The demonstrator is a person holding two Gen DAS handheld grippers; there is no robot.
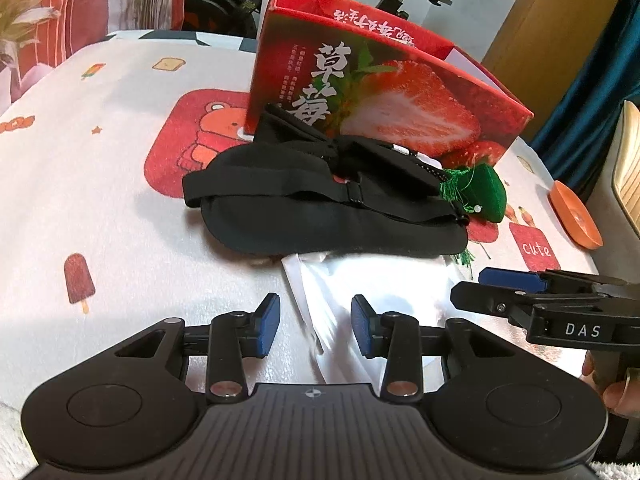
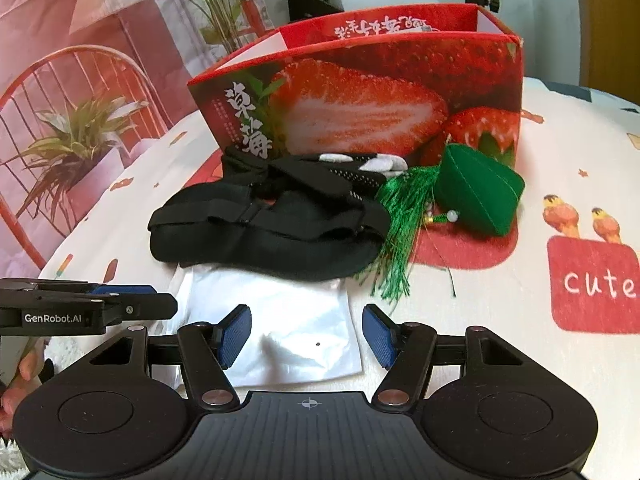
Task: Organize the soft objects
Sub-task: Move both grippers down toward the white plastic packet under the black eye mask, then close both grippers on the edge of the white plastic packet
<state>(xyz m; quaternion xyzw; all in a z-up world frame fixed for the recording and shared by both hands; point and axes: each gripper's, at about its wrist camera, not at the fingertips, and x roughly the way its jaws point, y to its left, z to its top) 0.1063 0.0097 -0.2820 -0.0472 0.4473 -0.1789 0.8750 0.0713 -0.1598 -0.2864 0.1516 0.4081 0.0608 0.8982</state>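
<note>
A black padded eye mask with straps [image 1: 332, 216] [image 2: 268, 232] lies on the patterned cloth, over the far edge of a white plastic pouch [image 1: 372, 292] [image 2: 280, 320]. A green stuffed sachet with a tassel [image 1: 482, 194] [image 2: 476, 196] lies to its right. An open red strawberry box [image 1: 380, 92] [image 2: 360, 96] stands behind them. My left gripper [image 1: 315, 326] is open and empty over the pouch. My right gripper [image 2: 307, 336] is open and empty over the pouch too, and shows at the right of the left wrist view [image 1: 508, 286].
An orange dish [image 1: 576, 216] sits at the cloth's right edge near a cream object. A wooden panel and exercise bike stand behind the box. Red printed fabric hangs at the left. The left gripper [image 2: 132, 300] shows at the left of the right wrist view.
</note>
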